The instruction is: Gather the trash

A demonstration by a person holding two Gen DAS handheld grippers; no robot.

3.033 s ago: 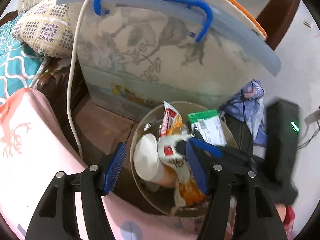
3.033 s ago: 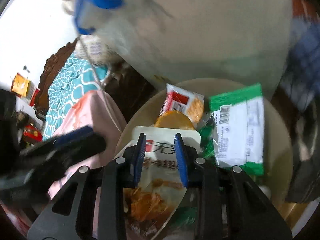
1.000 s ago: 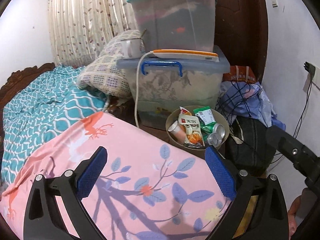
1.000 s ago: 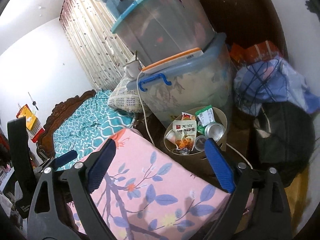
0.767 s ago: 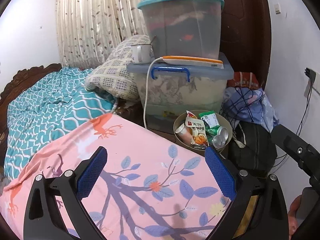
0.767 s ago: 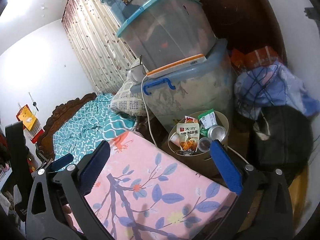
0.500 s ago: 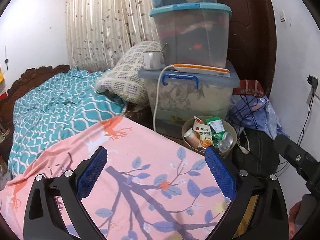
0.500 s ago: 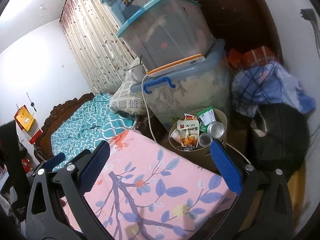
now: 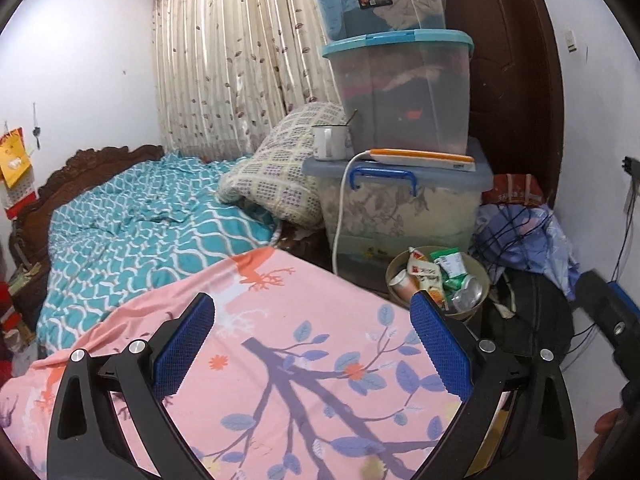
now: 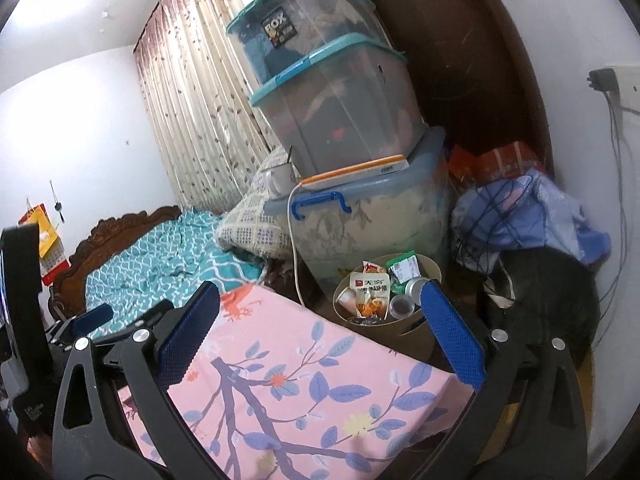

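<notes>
Nearest the lens in each wrist view are the tools themselves: the left gripper (image 9: 312, 344) has its blue-padded jaws spread wide with nothing between them, and the right gripper (image 10: 320, 340) is the same — jaws far apart, empty. Both hang over a pink bedspread (image 9: 280, 360) printed with a purple branch and blue leaves. In the right wrist view the left gripper shows as a dark shape at the left edge, beside the spread.

Just past the far corner of the pink spread stands the round tan trash bin (image 10: 430, 270), and the trash lies inside it: a snack packet (image 10: 370, 294) with red lettering and an orange picture, a paper cup (image 10: 347, 300) lying on its side, a crushed can (image 10: 416, 286), a small clear plastic cup (image 10: 400, 305) and a green-and-white wrapper (image 10: 404, 266). The bin is well apart from both grippers.

Right of the bin sits a black bag (image 10: 548, 300) with crumpled blue cloth (image 10: 532, 220) heaped behind it. Directly behind the bin is a stack of storage boxes (image 9: 400, 92) — the lowest has a blue handle (image 9: 382, 176), with an orange-edged device and a white cable on its lid, and a white mug (image 9: 328, 142) at the lid's left end. A checked pillow (image 9: 276, 172) leans against the stack, the teal-patterned quilt (image 9: 140, 216) spreads left, and leaf-print curtains (image 9: 232, 60) hang at the back.
</notes>
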